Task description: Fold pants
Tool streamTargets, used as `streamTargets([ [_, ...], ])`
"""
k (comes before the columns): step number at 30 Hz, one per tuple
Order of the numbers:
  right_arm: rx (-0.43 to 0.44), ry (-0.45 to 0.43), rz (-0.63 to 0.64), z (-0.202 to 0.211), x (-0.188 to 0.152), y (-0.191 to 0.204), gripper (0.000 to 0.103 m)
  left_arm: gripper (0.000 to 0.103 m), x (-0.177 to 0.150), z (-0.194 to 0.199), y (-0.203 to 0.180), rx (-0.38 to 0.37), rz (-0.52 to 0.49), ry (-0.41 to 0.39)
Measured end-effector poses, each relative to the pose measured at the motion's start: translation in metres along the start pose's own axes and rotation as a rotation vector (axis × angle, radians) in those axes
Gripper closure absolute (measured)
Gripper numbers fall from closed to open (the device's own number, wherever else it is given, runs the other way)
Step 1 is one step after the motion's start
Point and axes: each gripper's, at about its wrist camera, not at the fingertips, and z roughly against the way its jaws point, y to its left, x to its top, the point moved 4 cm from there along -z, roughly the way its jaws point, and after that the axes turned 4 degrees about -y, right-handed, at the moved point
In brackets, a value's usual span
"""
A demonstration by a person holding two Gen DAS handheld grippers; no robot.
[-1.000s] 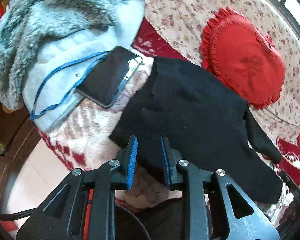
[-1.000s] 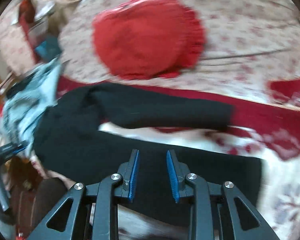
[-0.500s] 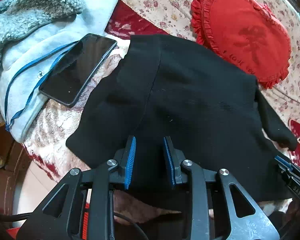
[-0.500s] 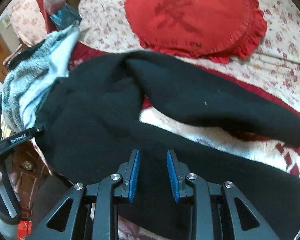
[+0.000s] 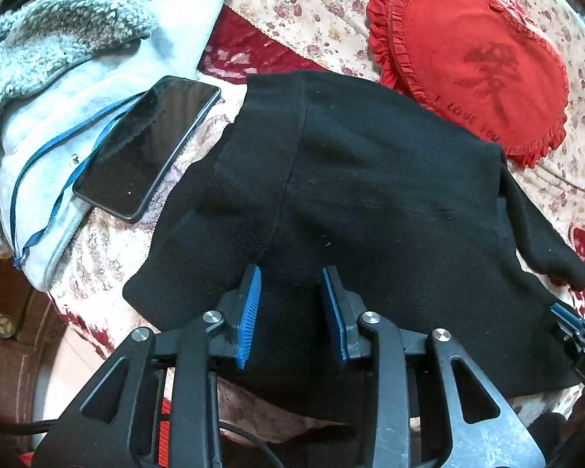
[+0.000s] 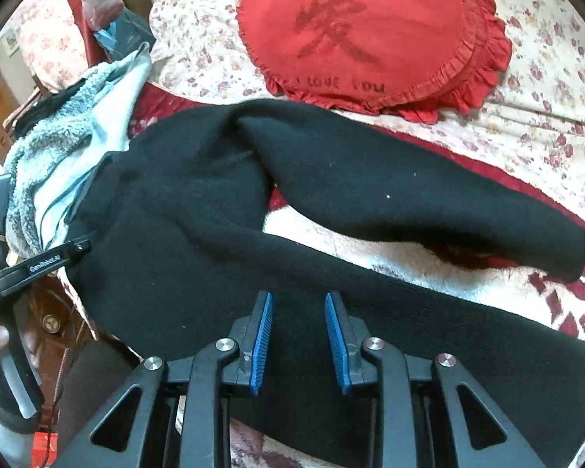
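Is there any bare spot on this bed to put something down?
Yes: the floral sheet right of the red heart cushion, and the pale blanket between the black pants' legs. The left is crowded with the phone and fleece jacket.

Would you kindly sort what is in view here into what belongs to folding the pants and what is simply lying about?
Belongs to the job:
black pants, spread on the bed
left tool, jaws opening above the pants
right tool, open above the pants

Just lying about:
red heart cushion
phone
fleece garment, under the phone
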Motion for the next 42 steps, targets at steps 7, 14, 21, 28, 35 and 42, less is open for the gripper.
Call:
streamTargets([
  [7,0.017,-0.024,0.017,0.003,0.011,0.007,0.072,0.053,0.005,0.002,0.001,-0.043,0.03,0.006],
  [14,0.032,-0.044,0.06,-0.003,0.037,0.014,0.068,0.053,0.026,0.0,0.002,-0.036,0.021,-0.004],
  [21,0.042,-0.062,0.08,-0.015,0.076,0.019,0.065,0.053,0.057,-0.01,0.005,-0.06,0.02,-0.007],
  [28,0.066,-0.07,0.094,-0.023,0.092,0.029,0.064,0.053,0.098,-0.028,0.012,-0.07,0.037,-0.025],
  [35,0.101,-0.067,0.045,-0.032,0.084,0.026,0.063,0.053,0.143,-0.058,0.004,-0.08,-0.099,-0.004],
  [42,0.111,-0.063,0.018,-0.035,0.082,0.019,0.063,0.053,0.162,-0.091,-0.016,-0.074,-0.302,0.04],
])
